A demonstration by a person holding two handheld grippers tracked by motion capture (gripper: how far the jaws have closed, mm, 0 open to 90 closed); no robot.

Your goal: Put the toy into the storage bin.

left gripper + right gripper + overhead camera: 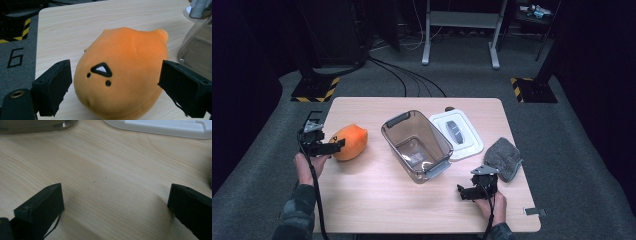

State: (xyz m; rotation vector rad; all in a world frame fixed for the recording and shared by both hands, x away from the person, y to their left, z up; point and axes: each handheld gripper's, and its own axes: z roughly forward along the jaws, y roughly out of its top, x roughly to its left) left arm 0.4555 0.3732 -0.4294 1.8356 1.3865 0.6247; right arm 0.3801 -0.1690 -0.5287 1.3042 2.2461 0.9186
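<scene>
Nearest the person, the right tool (468, 192) sits low over the front right part of the desk (377, 200), held in a hand at the bottom edge of the high view. Its own view shows the jaws spread wide with bare wood grain between them, gripping nothing. That view also catches the lower edge of the clear bin (37, 126) and the white lid (162, 127) at the top, detail the high view gives from above.

On the left, the left tool (334, 146) reaches toward the orange plush toy (350, 141), which lies on the desk's left side, just beside the clear bin (417, 145). From above the tool's tips seem to meet the toy. The left gripper view shows more: the jaws stand released on either side of the plush toy (122, 72), with small gaps, and a stitched triangle and two dots mark its surface.

Farther right, a grey cloth (503, 157) lies near the desk's edge, close to the white lid (457, 134).
</scene>
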